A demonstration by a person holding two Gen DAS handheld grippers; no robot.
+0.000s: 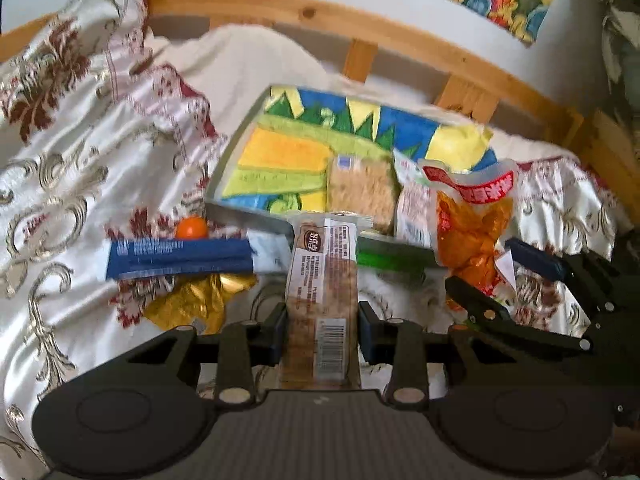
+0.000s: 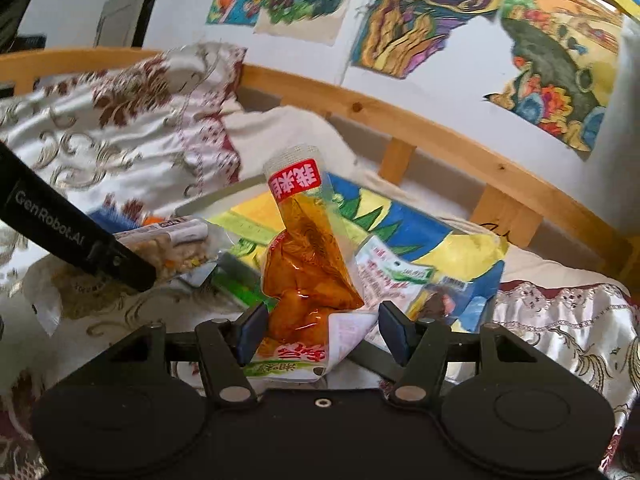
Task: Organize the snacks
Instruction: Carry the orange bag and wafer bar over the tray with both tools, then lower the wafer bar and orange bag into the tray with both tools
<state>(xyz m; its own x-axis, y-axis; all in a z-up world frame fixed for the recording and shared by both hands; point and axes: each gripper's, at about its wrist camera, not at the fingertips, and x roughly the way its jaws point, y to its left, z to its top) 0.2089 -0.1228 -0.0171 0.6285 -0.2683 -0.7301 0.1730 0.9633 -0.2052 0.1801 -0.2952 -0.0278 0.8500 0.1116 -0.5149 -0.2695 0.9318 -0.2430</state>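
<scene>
My left gripper (image 1: 322, 332) is shut on a long clear-wrapped cereal bar (image 1: 322, 280), held above the bed just in front of a grey tray (image 1: 240, 216) lined with a bright painted sheet. My right gripper (image 2: 320, 330) is shut on an orange snack pouch (image 2: 310, 264) with a red label, held upright near the tray's right front. The pouch also shows in the left wrist view (image 1: 472, 224), with the right gripper (image 1: 504, 280) on it. In the tray lie a pale cracker pack (image 1: 360, 190) and a white packet (image 1: 412, 208).
On the patterned bedspread (image 1: 60, 184) left of the tray lie a blue bar (image 1: 180, 256), a gold foil packet (image 1: 192, 304) and an orange ball (image 1: 192, 228). A green packet (image 1: 392, 258) lies by the tray's front. A wooden bed rail (image 1: 320, 16) runs behind.
</scene>
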